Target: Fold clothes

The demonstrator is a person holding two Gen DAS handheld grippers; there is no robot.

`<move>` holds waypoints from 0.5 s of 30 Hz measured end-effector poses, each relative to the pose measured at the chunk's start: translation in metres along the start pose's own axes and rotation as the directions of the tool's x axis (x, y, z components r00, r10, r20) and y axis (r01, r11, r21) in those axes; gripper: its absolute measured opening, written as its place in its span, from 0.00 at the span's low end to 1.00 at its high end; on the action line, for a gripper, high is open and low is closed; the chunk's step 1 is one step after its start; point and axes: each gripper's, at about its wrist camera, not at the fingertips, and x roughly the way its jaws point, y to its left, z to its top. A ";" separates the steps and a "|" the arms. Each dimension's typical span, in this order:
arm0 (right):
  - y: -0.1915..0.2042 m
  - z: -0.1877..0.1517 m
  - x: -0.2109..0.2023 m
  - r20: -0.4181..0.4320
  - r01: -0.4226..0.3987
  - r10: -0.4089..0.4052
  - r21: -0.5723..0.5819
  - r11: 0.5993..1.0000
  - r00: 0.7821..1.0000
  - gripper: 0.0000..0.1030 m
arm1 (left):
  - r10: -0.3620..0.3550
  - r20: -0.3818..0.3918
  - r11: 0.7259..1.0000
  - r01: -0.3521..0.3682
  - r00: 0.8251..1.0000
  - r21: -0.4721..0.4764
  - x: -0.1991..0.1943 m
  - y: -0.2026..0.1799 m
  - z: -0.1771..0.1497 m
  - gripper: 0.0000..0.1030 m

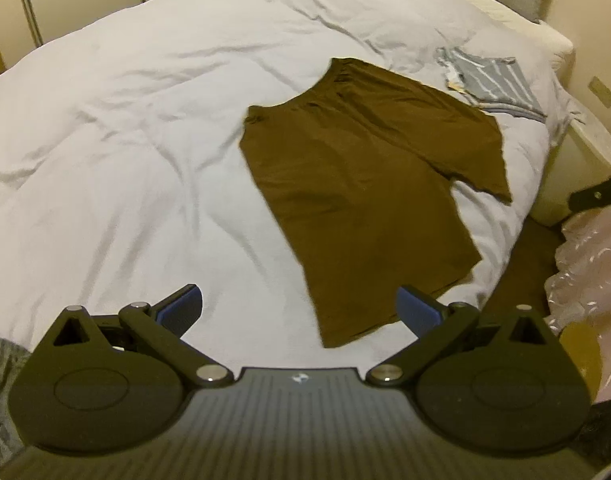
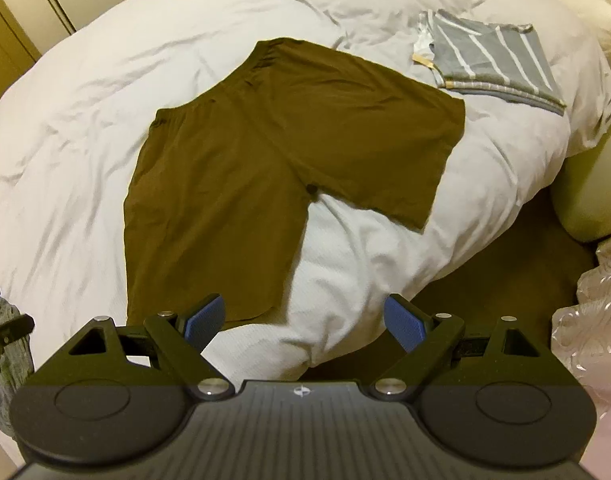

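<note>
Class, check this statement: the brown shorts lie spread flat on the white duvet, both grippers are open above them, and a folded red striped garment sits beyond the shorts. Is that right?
One detail is wrong: the folded striped garment is grey with white stripes, not red, as the right wrist view shows. The brown shorts do lie flat on the white duvet, with the left gripper and right gripper open.

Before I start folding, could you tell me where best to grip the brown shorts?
Probably at the hem corners of the right leg. The shorts lie flat, legs splayed toward you, waistband far. Come from the near edge with the open right tool, then carry that leg over the left.
</note>
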 end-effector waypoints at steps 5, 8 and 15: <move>-0.008 0.000 -0.004 0.003 -0.003 0.003 -0.009 1.000 1.000 0.86 | 0.008 0.001 1.000 -0.008 1.000 0.009 -0.001 -0.012 0.001 0.99; -0.015 -0.001 -0.006 0.004 -0.001 0.001 -0.004 1.000 1.000 0.86 | 0.011 0.002 1.000 -0.011 1.000 0.014 -0.001 -0.016 0.002 0.99; -0.030 -0.006 -0.002 -0.010 -0.005 0.005 0.005 1.000 1.000 0.86 | 0.025 -0.002 1.000 -0.025 1.000 0.013 -0.001 -0.024 0.002 0.99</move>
